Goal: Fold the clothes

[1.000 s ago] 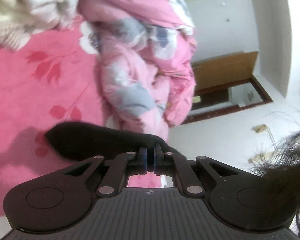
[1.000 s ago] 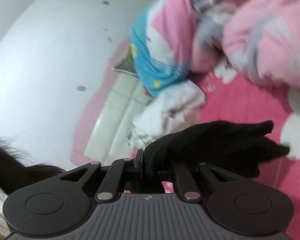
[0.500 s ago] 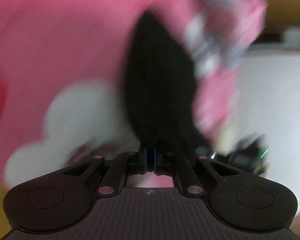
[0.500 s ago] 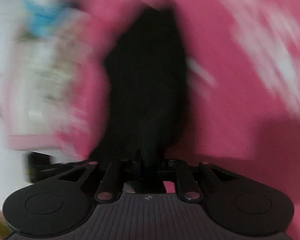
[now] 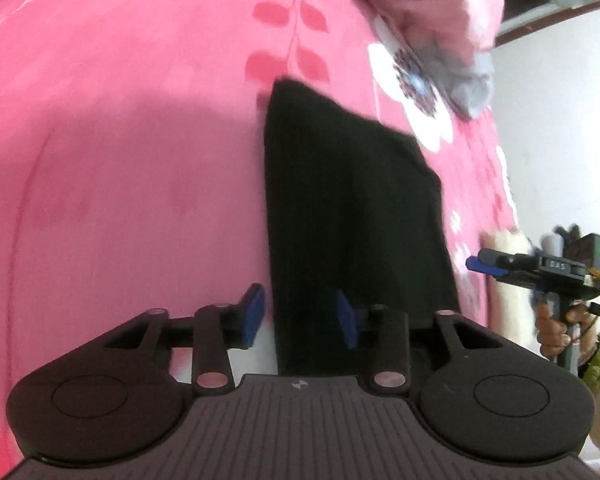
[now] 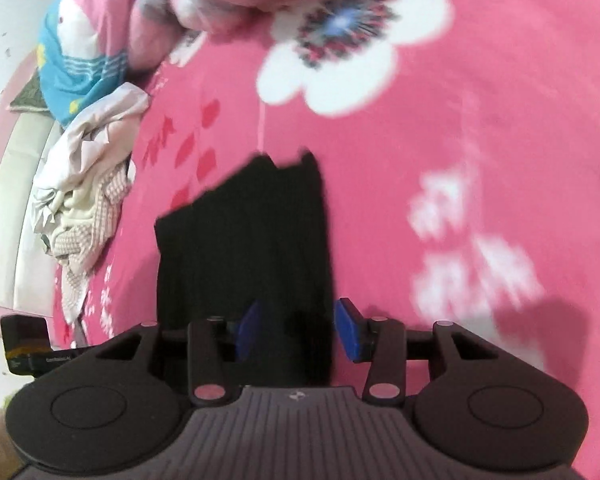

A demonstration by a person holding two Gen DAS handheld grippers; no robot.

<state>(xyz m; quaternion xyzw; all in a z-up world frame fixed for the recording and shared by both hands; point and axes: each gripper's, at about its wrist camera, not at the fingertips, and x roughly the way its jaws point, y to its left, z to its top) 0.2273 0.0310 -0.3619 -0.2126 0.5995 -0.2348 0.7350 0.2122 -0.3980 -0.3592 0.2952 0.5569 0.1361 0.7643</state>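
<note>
Black knit garment (image 5: pixel 352 216), folded into a narrow dark panel, lies flat on the pink floral bed sheet (image 5: pixel 132 152), its near end reaching in under both tools. Left gripper (image 5: pixel 300 316): its blue-padded fingers (image 5: pixel 253 312) are opening; the garment's left edge lies between them, and neither pad presses on it. Right gripper (image 6: pixel 298 330): its blue fingers (image 6: pixel 350 330) are likewise opening, astride the garment's right near corner, with a visible gap at the right-hand pad. In the left wrist view the right gripper appears again at the far right, held in a person's hand (image 5: pixel 556 326) in a green fuzzy cuff. A rumpled pink and grey floral quilt (image 5: pixel 432 12) lies beyond the garment, well apart from it, and a heap of pale crumpled clothes (image 6: pixel 84 196) sits near the bed's left edge in the right wrist view.

Step in hand, as judged: release of the garment after laying it down on the bed. The next move appears to call for both tools to draw clear without dragging the cloth, then either a further fold across the panel's length or a reach toward the unfolded heap; which of the two cannot be told.
</note>
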